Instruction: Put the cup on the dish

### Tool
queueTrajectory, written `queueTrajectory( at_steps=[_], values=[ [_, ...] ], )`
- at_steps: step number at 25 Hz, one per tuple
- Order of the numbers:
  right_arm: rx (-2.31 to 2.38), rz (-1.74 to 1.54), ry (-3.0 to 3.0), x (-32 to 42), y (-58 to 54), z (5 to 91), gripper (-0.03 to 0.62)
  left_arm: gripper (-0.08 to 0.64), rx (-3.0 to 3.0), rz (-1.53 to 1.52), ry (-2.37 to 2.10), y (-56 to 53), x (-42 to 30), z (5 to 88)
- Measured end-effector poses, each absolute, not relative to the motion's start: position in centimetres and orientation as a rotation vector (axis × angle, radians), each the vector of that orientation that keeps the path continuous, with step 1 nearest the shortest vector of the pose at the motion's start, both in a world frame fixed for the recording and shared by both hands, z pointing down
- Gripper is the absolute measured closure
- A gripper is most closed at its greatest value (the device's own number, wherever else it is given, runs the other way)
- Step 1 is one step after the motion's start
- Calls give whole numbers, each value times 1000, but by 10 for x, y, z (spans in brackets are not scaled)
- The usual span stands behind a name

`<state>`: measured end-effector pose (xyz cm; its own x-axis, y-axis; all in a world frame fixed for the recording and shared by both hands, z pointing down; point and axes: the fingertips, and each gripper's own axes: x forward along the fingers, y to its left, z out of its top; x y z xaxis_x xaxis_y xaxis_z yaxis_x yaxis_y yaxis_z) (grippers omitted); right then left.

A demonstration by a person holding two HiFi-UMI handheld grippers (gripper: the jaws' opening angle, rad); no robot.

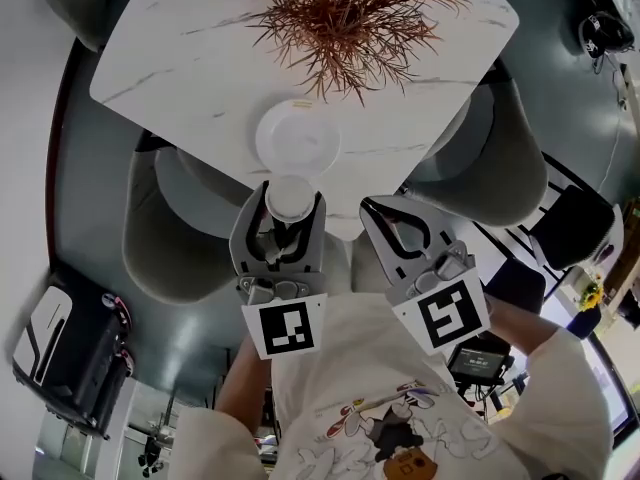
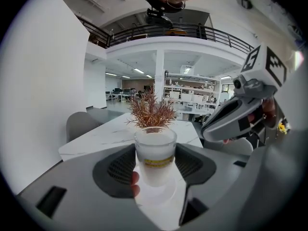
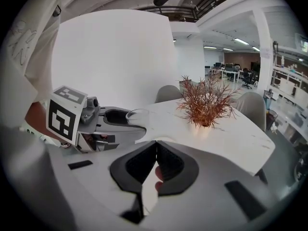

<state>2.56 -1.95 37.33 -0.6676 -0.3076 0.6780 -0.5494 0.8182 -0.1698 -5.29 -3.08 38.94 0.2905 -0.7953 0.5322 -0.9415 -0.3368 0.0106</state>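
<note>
A frosted white cup (image 1: 289, 199) (image 2: 155, 154) with a yellow band stands upright between the jaws of my left gripper (image 1: 290, 208) (image 2: 155, 165), which is shut on it. The cup hangs just short of the table's near edge, a little on my side of the round white dish (image 1: 297, 138) that lies on the marble table (image 1: 190, 48). In the left gripper view the dish shows below and behind the cup. My right gripper (image 1: 392, 230) (image 3: 156, 165) is shut with nothing in it, held to the right of the left one, off the table edge.
A dried reddish plant (image 1: 345, 13) (image 2: 151, 112) (image 3: 206, 104) stands on the table beyond the dish. Grey chairs (image 1: 175, 218) (image 1: 495, 158) sit tucked at the near side on both sides of me. Black equipment (image 1: 70, 353) stands on the floor at left.
</note>
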Motion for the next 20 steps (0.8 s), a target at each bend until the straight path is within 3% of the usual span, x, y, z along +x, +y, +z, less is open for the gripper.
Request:
queueTrajectory(
  at_steps=[20],
  values=[
    [636,471,-2300,6,-31,443,587,299,2220,663,-1643,-31,-53,465]
  ],
)
